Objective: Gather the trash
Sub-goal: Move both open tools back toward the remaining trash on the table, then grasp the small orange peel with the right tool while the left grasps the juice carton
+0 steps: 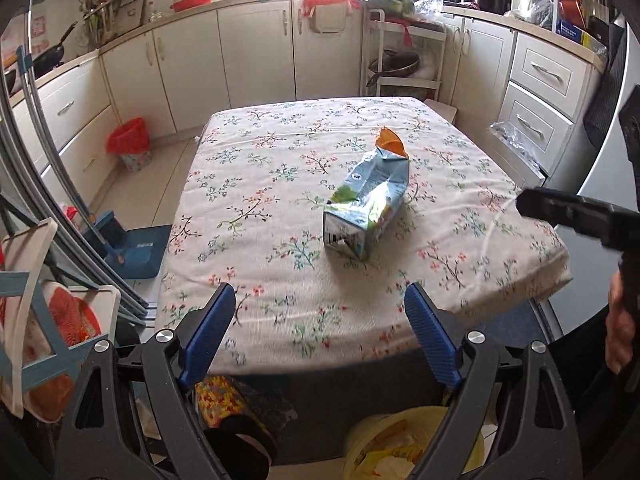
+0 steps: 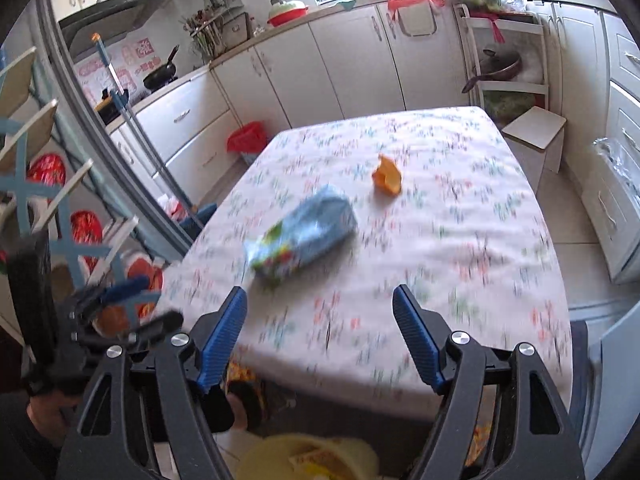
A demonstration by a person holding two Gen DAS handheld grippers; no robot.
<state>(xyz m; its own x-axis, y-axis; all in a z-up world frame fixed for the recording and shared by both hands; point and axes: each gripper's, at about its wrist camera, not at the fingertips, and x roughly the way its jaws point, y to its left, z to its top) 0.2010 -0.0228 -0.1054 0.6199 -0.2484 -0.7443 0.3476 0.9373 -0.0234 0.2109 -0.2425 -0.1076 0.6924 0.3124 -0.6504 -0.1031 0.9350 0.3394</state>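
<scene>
On the flowery tablecloth [image 1: 280,184] there's a squashed blue carton [image 1: 366,204] mid-table, an orange scrap [image 2: 387,179] just past its far end. Both the left gripper [image 1: 320,316] and right gripper [image 2: 320,316] hang over the near edge, jaws spread wide, nothing held. The carton's long axis runs roughly away from the left one, dead ahead, so I'd say left gets the easier reach. A yellow bin [image 1: 404,446] waits below.

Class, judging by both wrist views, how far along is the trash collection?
Done: some trash already sits in the yellow bin below the table edge. In hand: nothing; the left tool and right tool are both open and empty. Left: the crushed blue carton and orange scrap on the tablecloth.
</scene>
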